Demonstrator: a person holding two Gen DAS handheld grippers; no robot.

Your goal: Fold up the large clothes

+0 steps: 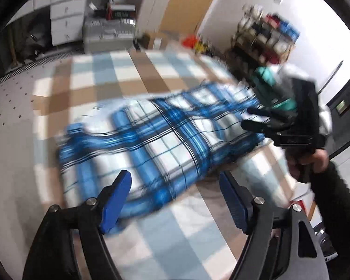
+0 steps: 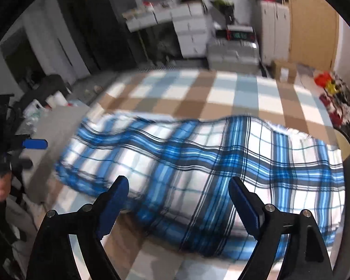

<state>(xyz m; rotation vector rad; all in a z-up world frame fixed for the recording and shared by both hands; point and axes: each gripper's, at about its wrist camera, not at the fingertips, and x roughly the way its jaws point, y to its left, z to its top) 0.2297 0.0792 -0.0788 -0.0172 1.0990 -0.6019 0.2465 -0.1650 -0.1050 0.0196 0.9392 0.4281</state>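
Observation:
A blue, white and black plaid cloth lies stretched out in a long folded band on the checked bedspread. My left gripper hovers over its near edge, open, with nothing between the blue pads. In the right wrist view the same cloth spreads across the bedspread, and my right gripper stands open above its near side, holding nothing. The right gripper, held by a hand, also shows at the cloth's right end. The left gripper appears at the far left edge. Both views are motion-blurred.
White drawer units and a grey box stand beyond the bed. A cluttered shelf is at the back right. A white perforated surface borders the bed's left side. Bags and dark clutter sit left of the bed.

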